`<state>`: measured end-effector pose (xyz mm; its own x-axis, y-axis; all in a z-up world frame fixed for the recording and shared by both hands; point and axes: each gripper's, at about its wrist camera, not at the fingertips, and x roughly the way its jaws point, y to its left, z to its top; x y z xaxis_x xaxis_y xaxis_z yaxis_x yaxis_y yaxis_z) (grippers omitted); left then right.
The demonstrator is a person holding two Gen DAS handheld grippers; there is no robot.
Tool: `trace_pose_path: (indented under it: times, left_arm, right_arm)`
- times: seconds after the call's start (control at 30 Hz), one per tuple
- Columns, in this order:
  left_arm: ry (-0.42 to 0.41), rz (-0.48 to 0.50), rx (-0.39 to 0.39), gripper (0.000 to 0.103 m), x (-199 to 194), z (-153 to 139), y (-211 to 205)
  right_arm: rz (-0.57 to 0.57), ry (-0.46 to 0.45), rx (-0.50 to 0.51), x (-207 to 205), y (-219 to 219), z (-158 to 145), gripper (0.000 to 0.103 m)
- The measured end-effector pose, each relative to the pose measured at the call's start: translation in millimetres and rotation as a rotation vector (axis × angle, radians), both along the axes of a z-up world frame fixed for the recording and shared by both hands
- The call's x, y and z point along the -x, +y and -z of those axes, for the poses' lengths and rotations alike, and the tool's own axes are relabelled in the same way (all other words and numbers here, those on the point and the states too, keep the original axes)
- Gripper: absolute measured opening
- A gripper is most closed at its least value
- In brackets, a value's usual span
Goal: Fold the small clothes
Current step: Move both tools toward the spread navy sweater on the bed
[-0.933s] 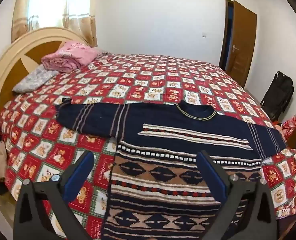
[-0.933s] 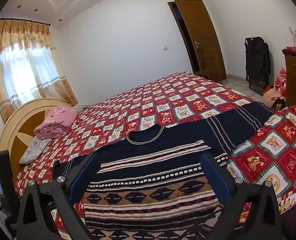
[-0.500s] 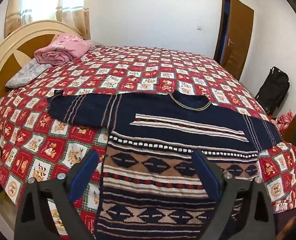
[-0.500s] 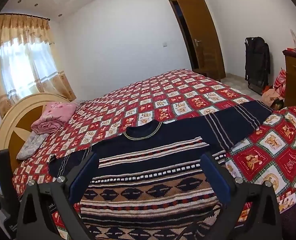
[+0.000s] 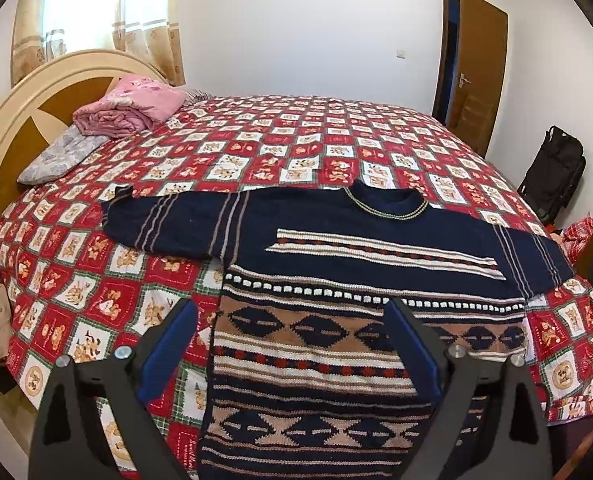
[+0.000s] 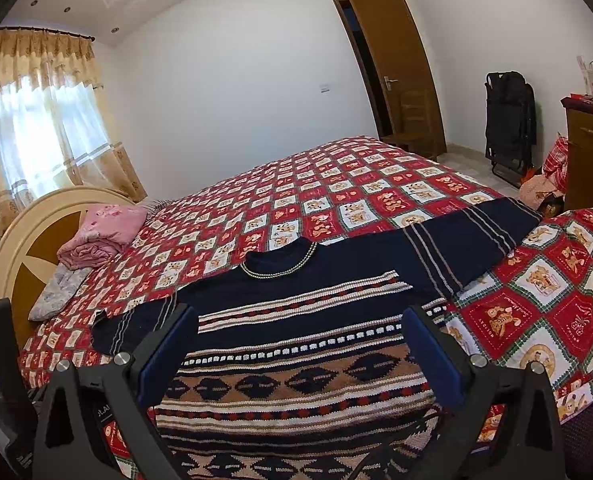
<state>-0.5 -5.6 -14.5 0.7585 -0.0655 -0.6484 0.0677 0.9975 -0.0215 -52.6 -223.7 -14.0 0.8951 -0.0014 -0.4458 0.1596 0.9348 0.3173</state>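
Observation:
A navy knitted sweater (image 5: 336,320) with tan, white and red pattern bands lies flat and spread on the bed, both sleeves out to the sides; it also shows in the right wrist view (image 6: 304,344). My left gripper (image 5: 292,324) is open and empty, above the sweater's lower left part. My right gripper (image 6: 300,328) is open and empty, above the sweater's body. Neither touches the cloth.
The bed carries a red checked bedspread (image 5: 296,148) and has a cream headboard (image 5: 12,128) on the left. Folded pink bedding (image 5: 132,108) and a grey pillow (image 5: 56,156) lie by the headboard. A door (image 5: 476,64), a black bag (image 5: 556,172) and a wooden cabinet (image 6: 588,152) stand at the right.
Both grippers have shifted slightly over the sweater and the views have tilted a little. The sweater lies as before. Both stay open.

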Motion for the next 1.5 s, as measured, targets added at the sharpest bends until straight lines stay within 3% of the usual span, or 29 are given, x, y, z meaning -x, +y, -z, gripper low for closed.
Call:
trace_pose_path:
  times: [0.93, 1.5]
  left_arm:
    - [0.005, -0.007, -0.027, 0.096, 0, 6, -11]
    - [-0.017, 0.062, -0.026, 0.096, -18, 20, -37]
  right_arm:
    - [0.024, 0.017, -0.004, -1, -7, 10, 0.102]
    - [0.084, 0.096, -0.037, -28, -35, 42, 0.102]
